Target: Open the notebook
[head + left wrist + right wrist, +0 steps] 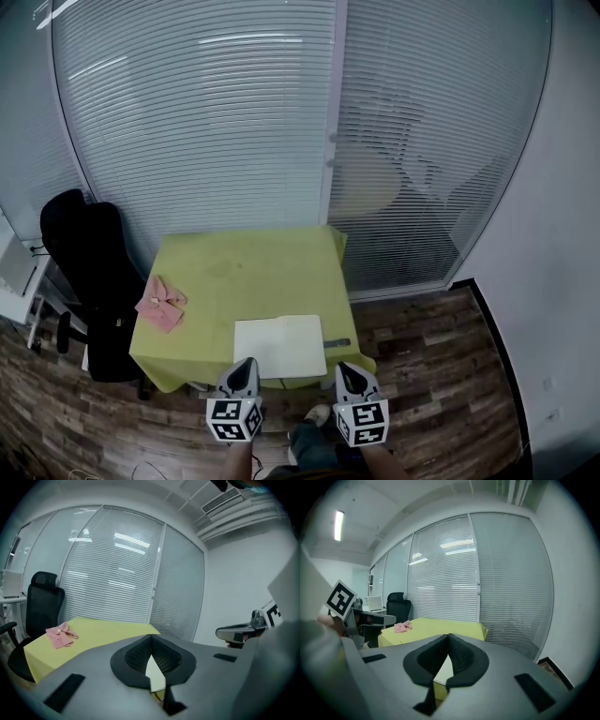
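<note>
A white notebook (279, 345) lies flat at the near edge of the yellow-green table (253, 272), with a faint line down its middle. My left gripper (246, 364) hovers just in front of its near left corner. My right gripper (345, 367) hovers off its near right corner. Both are shut with nothing between their jaws. In the left gripper view the jaws (151, 637) meet and a strip of the notebook (154, 673) shows below them. The right gripper view shows the same: closed jaws (449, 636) above a slice of the notebook (444, 670).
A crumpled pink cloth (161, 302) lies at the table's left edge. A small dark object (337, 343) rests right of the notebook. A black office chair (89, 272) stands left of the table. Blinds over glass walls close off the back, and the floor is wood.
</note>
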Available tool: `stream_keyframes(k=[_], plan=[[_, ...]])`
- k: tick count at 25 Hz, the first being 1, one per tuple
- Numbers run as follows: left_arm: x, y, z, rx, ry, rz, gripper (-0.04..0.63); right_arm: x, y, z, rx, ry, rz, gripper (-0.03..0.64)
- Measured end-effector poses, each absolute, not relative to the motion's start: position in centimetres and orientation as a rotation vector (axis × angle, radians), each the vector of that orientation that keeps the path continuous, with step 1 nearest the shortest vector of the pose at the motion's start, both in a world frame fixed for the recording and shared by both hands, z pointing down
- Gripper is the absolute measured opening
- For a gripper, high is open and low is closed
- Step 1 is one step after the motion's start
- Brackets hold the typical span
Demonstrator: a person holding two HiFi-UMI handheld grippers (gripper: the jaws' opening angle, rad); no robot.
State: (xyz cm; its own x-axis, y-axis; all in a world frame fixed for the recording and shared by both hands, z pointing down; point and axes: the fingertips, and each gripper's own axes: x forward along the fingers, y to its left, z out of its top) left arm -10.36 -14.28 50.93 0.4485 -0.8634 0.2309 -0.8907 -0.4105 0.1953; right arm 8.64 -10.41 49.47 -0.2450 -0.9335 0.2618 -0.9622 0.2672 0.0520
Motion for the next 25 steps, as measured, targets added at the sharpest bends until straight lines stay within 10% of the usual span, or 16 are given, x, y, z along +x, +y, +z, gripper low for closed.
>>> stream_keyframes(k=[25], plan=[[-10.6,-13.1,52.1,2.379,-1.503,0.137,0.025,9.3,-9.7,50.4,1.735,-2.291,0.201,0.012]])
